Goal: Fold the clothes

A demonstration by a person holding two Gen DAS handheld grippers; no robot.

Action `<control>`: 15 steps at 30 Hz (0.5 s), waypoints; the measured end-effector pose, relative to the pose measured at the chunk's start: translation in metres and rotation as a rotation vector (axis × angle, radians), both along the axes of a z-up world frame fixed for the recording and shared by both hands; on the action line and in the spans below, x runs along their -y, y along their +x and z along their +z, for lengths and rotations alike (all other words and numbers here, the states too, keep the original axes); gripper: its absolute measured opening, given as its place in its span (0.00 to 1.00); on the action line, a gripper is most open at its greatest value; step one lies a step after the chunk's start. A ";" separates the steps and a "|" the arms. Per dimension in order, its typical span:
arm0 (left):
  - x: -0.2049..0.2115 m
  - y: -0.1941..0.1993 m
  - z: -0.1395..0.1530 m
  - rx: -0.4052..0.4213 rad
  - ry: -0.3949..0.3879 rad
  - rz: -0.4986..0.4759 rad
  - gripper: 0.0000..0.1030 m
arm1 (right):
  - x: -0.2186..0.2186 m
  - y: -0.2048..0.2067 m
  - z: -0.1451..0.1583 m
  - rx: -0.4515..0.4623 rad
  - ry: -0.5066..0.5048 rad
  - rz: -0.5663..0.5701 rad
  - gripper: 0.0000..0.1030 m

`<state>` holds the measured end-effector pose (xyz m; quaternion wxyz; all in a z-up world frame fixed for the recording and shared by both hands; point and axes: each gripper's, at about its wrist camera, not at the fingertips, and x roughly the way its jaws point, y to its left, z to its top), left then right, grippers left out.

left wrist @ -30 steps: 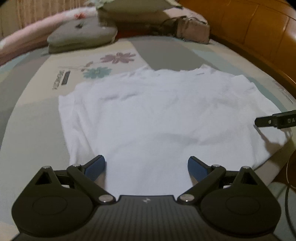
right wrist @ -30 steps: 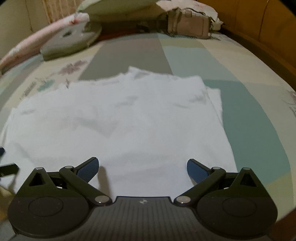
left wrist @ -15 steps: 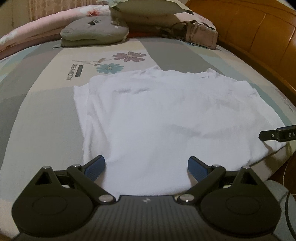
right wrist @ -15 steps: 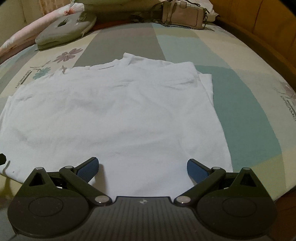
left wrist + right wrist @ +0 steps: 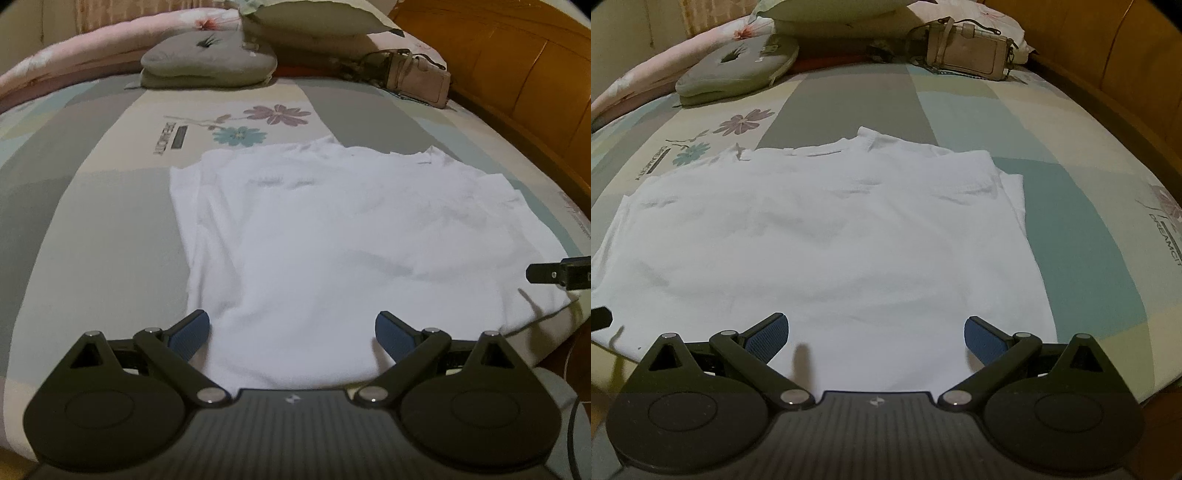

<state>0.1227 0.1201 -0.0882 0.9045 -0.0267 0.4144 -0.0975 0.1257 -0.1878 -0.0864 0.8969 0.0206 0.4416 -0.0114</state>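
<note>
So here's where I'm at: the white t-shirt (image 5: 347,251) is spread flat on the bed (image 5: 92,229), collar end away from me, hem toward the grippers. Sleeves look tucked in along both sides, so it reads as a rough rectangle with a few soft wrinkles across the chest. The near edge of it reaches the edge of the mattress.

My left gripper (image 5: 291,332) is spread wide, blue pads (image 5: 190,334) well apart, nothing between them. It sits over the hem on the shirt's left part; I can't tell if the tips touch the cloth. My right gripper (image 5: 877,336) is the same deal: jaws wide, empty, hovering low over the hem toward the shirt's right side. From the left wrist cam I can see a black bit of the right gripper poking in at the right edge, over the shirt's near right corner.

The bedsheet is a patchwork of grey, cream and teal blocks with printed flowers (image 5: 258,123) and some lettering. Past the shirt there's a grey cushion (image 5: 207,61), a bigger pillow (image 5: 314,16) behind it, a beige handbag (image 5: 967,50) with a strap, and a pink floral quilt (image 5: 74,62) bunched along the far left. Wooden bed frame (image 5: 524,74) runs down the right side.
</note>
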 end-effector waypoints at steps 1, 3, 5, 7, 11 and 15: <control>-0.002 -0.002 0.000 0.000 -0.005 0.001 0.94 | 0.000 0.000 0.000 0.000 -0.001 -0.003 1.00; -0.004 -0.005 0.002 0.006 -0.007 0.007 0.93 | -0.001 0.000 0.000 0.000 0.001 -0.005 1.00; -0.005 -0.005 0.006 0.016 0.006 0.016 0.94 | -0.002 0.001 0.000 0.000 0.004 -0.006 1.00; -0.005 -0.004 0.012 0.039 0.007 0.014 0.93 | -0.002 0.001 -0.001 -0.002 0.009 -0.004 1.00; -0.006 0.004 0.014 0.061 -0.020 0.003 0.94 | -0.005 0.002 -0.001 -0.001 0.013 0.006 1.00; -0.011 0.013 -0.002 0.005 0.001 0.059 0.94 | -0.007 0.002 0.001 0.005 0.009 0.017 1.00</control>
